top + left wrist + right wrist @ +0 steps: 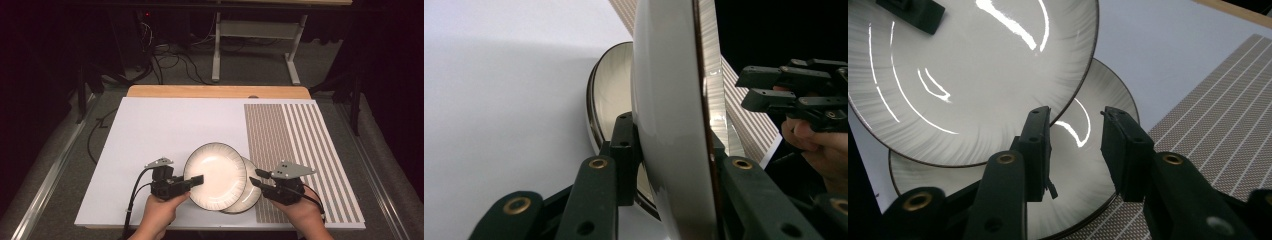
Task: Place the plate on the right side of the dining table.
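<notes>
Two white plates with dark rims lie near the front of the table. The upper plate is tilted and partly covers the lower plate. My left gripper is shut on the upper plate's left rim, one jaw on each face. At the lower plate's right edge my right gripper stands open, with nothing between its jaws, which hover just above that plate's rim.
The plates rest on a white sheet with a striped grey panel at its right. A wooden table edge runs along the back. On the floor beyond are cables and a metal stand.
</notes>
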`<action>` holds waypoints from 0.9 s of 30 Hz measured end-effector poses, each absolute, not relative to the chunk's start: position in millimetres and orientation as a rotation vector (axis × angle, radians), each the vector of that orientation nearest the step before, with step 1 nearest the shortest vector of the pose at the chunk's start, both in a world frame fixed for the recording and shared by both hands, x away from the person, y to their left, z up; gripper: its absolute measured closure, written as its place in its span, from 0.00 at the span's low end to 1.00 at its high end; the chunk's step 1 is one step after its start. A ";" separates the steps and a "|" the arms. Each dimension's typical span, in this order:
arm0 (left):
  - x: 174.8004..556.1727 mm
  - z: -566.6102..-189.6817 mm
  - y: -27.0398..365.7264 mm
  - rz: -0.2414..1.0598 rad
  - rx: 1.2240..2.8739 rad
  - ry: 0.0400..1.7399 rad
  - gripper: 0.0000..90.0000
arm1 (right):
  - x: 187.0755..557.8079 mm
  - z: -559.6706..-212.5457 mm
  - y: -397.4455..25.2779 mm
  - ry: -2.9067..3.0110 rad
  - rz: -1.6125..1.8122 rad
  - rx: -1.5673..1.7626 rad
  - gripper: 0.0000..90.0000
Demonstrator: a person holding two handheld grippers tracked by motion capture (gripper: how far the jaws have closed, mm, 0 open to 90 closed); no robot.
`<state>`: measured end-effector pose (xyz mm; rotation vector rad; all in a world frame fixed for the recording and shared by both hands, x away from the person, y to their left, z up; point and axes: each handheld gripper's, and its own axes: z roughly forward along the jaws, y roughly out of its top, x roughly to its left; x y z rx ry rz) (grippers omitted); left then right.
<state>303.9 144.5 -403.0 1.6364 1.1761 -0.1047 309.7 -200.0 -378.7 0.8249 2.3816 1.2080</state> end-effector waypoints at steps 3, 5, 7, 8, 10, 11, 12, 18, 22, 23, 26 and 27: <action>303.3 -401.9 144.9 -0.110 1.613 1.166 0.80 | 310.1 -376.4 -204.5 2.359 1.214 0.840 0.69; 303.0 -400.7 145.9 -0.114 1.607 1.147 0.81 | 310.7 -375.4 -208.3 2.343 1.210 0.840 0.68; 302.1 -398.2 147.0 -0.097 1.595 1.137 0.83 | 311.1 -374.9 -212.1 2.324 1.213 0.851 0.65; 301.5 -396.3 148.6 -0.073 1.588 1.125 0.83 | 312.1 -373.6 -216.4 2.306 1.222 0.853 0.63; 301.6 -395.4 150.1 -0.061 1.589 1.123 0.83 | 311.8 -371.9 -221.5 2.282 1.224 0.871 0.60; 301.8 -395.4 150.9 -0.058 1.586 1.123 0.83 | 311.8 -371.9 -221.5 2.282 1.224 0.871 0.60; 302.3 -395.5 151.8 -0.055 1.582 1.122 0.84 | 311.9 -371.1 -226.1 2.265 1.222 0.877 0.58; 304.7 -393.5 159.0 0.015 1.588 1.084 0.84 | 312.6 -368.6 -238.5 2.205 1.240 0.899 0.49; 305.2 -392.2 163.9 0.066 1.578 1.083 0.84 | 312.3 -367.6 -243.4 2.182 1.244 0.905 0.44; 305.2 -391.9 165.0 0.081 1.578 1.084 0.84 | 312.2 -367.4 -244.9 2.174 1.244 0.917 0.41; 303.6 -387.7 169.5 0.156 1.583 1.077 0.84 | 312.6 -366.2 -250.3 2.147 1.255 0.933 0.35; 303.6 -387.7 169.5 0.156 1.583 1.077 0.84 | 312.6 -366.2 -250.3 2.147 1.255 0.933 0.35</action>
